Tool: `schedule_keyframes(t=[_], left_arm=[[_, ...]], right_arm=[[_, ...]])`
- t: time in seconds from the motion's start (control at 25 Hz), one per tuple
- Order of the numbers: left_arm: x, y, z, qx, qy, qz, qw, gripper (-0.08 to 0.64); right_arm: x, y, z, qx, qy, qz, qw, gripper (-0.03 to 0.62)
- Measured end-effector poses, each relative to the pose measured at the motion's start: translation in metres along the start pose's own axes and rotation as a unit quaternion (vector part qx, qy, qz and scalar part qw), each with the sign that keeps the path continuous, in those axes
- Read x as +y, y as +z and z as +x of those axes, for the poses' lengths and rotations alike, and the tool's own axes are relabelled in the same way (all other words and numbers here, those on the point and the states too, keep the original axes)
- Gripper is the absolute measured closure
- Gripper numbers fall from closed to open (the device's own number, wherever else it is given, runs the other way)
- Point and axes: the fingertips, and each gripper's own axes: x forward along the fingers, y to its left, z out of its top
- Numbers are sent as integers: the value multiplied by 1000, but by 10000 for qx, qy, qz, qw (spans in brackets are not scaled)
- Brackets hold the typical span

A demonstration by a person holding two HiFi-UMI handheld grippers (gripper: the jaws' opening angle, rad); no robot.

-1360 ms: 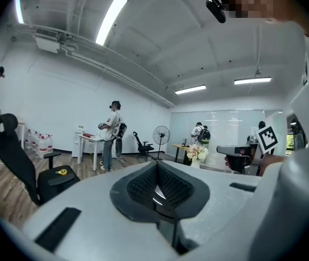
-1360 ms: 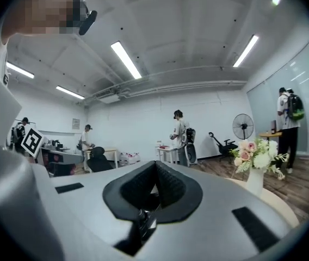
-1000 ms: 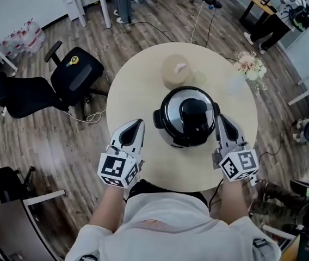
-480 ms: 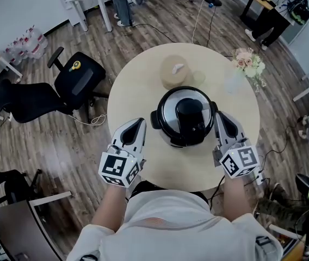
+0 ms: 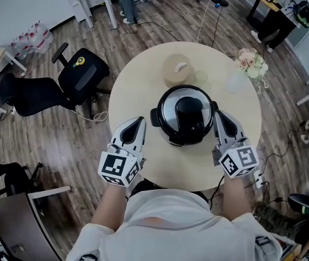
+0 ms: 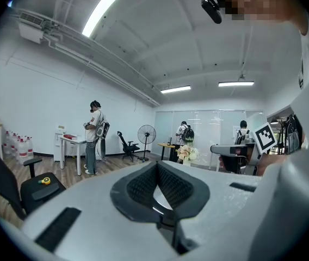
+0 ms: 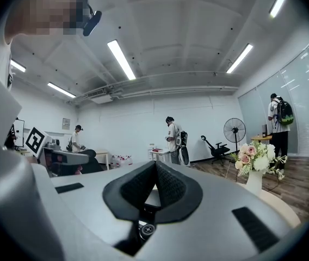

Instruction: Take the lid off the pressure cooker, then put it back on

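Round beige table [image 5: 138, 86] on wood-plank floor [image 5: 56, 145]. Pressure cooker [image 5: 184, 119] at table centre: silver lid [image 5: 167, 107] with black handle [image 5: 190, 112], seated. Left claw [image 5: 137, 123] and right claw [image 5: 218, 116] closed, empty, flanking it.

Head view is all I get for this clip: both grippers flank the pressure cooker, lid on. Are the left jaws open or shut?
Observer: In its own view the left gripper is shut, jaws together with nothing between them.
Reviewer: And the right one?
Observer: The right gripper is also shut and empty.
Reviewer: What shows beside its jaws?
Observer: To their right, the flowers stand in a white vase.
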Motion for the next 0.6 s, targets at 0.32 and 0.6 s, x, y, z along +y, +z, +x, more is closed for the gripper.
schedule_keyframes(t=[0.32,0.6], left_arm=[[-7,5,-4,-111,-6,7,9999,554],[-13,12,-1,-257,-220,-7,9994,365]], right_arm=[[1,7,-9,-98,-3,-52,9999,589],[1,7,-11,-89,-18,-110,9999,509]])
